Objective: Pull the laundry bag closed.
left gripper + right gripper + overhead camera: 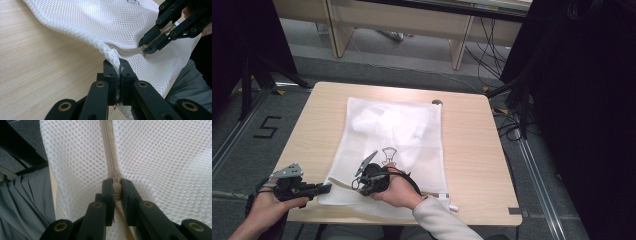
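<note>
A white mesh bag (412, 125) lies flat on the wooden table (472, 150), and a white cloth with a small dark print (389, 155) shows through it. A beige zipper (125, 51) runs along its near edge. My left gripper (328, 188) sits at the bag's near left corner, shut on a fold of mesh (110, 50) by the zipper's end; the jaws (118, 63) pinch it. A short way to the right, my right gripper (356, 183) is shut on the zipper pull (116, 190). From the left gripper view the right gripper (143, 48) shows at the zipper.
The bag's near edge reaches the table's front edge. A small dark round thing (437, 102) lies at the far edge. Black stands and cables (517, 100) crowd the floor on the right. Grey trousers (25, 202) are just below the table's edge.
</note>
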The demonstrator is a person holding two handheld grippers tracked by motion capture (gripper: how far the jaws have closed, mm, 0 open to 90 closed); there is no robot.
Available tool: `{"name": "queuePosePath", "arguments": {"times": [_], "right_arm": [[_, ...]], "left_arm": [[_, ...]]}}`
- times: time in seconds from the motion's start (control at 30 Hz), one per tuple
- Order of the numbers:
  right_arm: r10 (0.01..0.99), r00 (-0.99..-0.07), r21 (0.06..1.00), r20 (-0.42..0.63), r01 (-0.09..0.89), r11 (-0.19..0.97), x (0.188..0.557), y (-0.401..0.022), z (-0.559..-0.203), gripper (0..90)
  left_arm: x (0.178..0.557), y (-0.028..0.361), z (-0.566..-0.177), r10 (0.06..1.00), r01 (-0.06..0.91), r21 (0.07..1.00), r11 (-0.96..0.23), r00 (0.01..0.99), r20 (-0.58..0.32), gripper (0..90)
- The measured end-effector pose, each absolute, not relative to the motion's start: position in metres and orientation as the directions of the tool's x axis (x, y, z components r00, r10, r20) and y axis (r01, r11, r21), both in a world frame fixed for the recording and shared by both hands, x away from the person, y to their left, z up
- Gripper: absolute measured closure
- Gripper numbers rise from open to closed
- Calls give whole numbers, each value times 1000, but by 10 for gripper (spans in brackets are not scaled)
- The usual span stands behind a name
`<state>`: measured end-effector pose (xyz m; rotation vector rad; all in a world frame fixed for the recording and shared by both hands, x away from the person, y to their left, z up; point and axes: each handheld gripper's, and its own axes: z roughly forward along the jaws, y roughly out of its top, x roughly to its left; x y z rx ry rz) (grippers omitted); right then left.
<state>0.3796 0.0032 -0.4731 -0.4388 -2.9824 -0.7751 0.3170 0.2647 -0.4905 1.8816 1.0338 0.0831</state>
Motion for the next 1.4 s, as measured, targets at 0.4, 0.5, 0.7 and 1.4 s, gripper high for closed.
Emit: {"name": "queuePosePath", "arguments": {"times": [0.4,0.5,0.7,1.4], "right_arm": [[253,-963,474,94,267,839,380,2,-472,823],[277,-955,473,105,293,831,379,1,-472,823],[279,-954,474,111,298,828,378,0,-472,823],[285,-951,468,118,307,829,378,-5,-471,824]], "left_arm": [[317,265,-490,685,616,763,-195,642,-344,854],[317,265,-491,684,619,761,-195,642,-346,854],[317,264,-491,685,619,762,-189,639,-349,854],[317,265,-490,688,620,761,-193,638,-346,854]]}}
